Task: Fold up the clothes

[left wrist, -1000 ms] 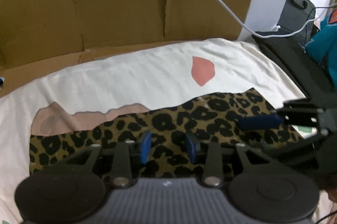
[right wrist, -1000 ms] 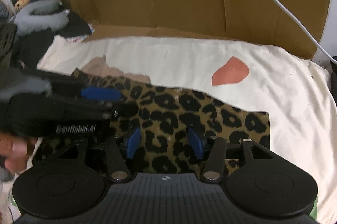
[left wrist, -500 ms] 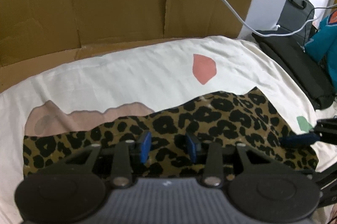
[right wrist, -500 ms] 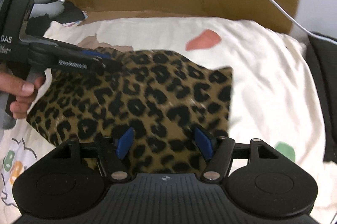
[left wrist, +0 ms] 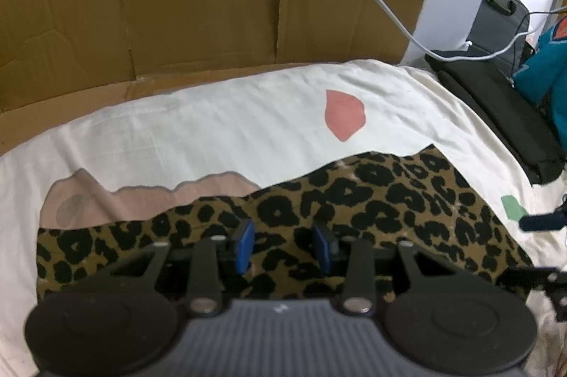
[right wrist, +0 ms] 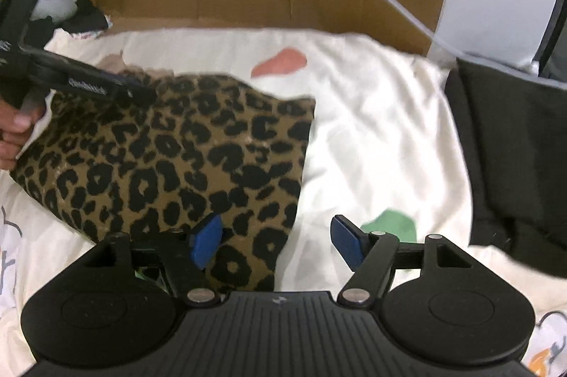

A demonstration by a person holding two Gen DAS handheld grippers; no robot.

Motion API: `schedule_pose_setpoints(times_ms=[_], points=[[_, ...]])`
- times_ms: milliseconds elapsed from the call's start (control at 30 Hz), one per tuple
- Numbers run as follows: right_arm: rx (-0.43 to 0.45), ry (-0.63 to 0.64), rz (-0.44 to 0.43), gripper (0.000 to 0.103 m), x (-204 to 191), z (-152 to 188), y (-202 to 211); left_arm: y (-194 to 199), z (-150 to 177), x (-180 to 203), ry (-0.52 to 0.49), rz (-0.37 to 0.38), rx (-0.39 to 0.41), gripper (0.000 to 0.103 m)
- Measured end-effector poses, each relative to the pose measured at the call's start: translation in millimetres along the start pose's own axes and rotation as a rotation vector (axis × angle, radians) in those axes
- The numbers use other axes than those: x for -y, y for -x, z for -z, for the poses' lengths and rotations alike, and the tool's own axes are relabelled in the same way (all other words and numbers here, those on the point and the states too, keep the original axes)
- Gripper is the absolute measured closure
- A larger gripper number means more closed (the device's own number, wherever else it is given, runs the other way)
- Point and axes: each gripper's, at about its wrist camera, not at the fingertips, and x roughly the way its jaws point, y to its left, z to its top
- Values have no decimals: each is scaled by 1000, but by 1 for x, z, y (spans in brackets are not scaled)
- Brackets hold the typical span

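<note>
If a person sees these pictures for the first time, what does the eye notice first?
First the leopard-print garment, lying flat on the cream bedsheet in the middle. Then the brown cardboard sheet standing behind the bed. The open right hand-held gripper straddles the garment's right edge.

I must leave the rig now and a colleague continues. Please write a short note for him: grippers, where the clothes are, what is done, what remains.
Left gripper: jaws open, nothing between them, low over the leopard-print garment.
Right gripper: jaws open wide, empty, at the garment's right edge.
The garment lies flat on the cream bedsheet, in front of the cardboard.
Done: it looks folded to a compact rectangle.
Left: probably one more fold, or smoothing; judge on the spot.
</note>
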Motion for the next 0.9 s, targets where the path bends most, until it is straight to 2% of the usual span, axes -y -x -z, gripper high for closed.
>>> schedule_pose_setpoints(times_ms=[33,167,300,500,833,900], points=[[15,3,-9,30,-3,-1,4,0,0,0,0,0,0,63],[38,-25,-112,46,-15,-1,14,-1,0,0,0,2,0,63],[-14,-18,-150,46,-29,6,2,-1,0,-1,-3,4,0,63],[-56,-6,-118,46,-25,17,-9,0,-1,-2,-11,10,-4,63],[-56,-23,-89,46,-27,23,-11,5,-10,-2,1,7,-25,63],[-55,-30,-92,46,-27,24,-11,14,-15,-2,16,-3,-20,66]])
